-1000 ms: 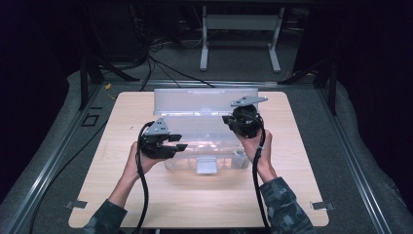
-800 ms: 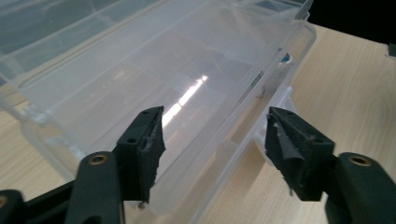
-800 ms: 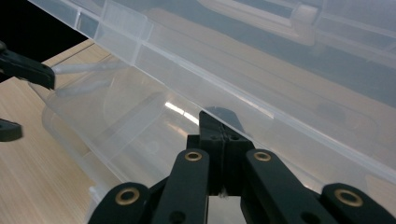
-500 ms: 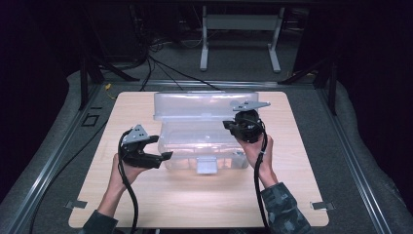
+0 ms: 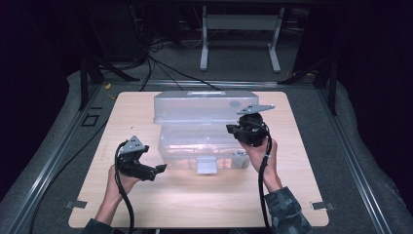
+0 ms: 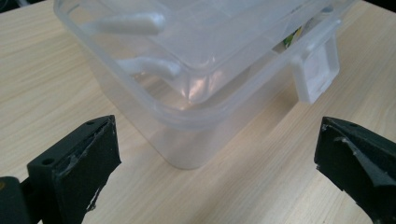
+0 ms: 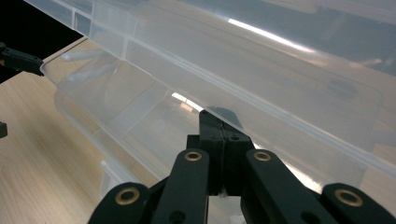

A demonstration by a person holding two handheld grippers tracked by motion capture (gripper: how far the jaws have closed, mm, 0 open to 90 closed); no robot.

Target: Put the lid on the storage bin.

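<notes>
A clear plastic box (image 5: 195, 144) stands mid-table with its lid (image 5: 202, 105) tilted up at the back and a white latch (image 5: 207, 165) hanging at the front. My left gripper (image 5: 155, 171) is low at the box's front left corner. Its jaws have just been opening and stand wide, pads (image 6: 88, 156) apart, with nothing pressed between them. The box corner (image 6: 187, 130) and latch (image 6: 317, 70) lie just ahead. My right gripper (image 5: 232, 129) is at the box's right side, shut, its tips (image 7: 219, 116) close up against the clear lid (image 7: 261, 56).
The pale wooden tabletop (image 5: 292, 195) has bare wood in front of the box and on both sides. Grey padded flooring and metal rails (image 5: 53, 156) border it. A white stand (image 5: 238, 29) and cables sit beyond the far edge.
My left gripper has drawn away from the box's left rim, toward the front left and lower, and its jaws have opened wide. The right gripper has stayed about where it was.
</notes>
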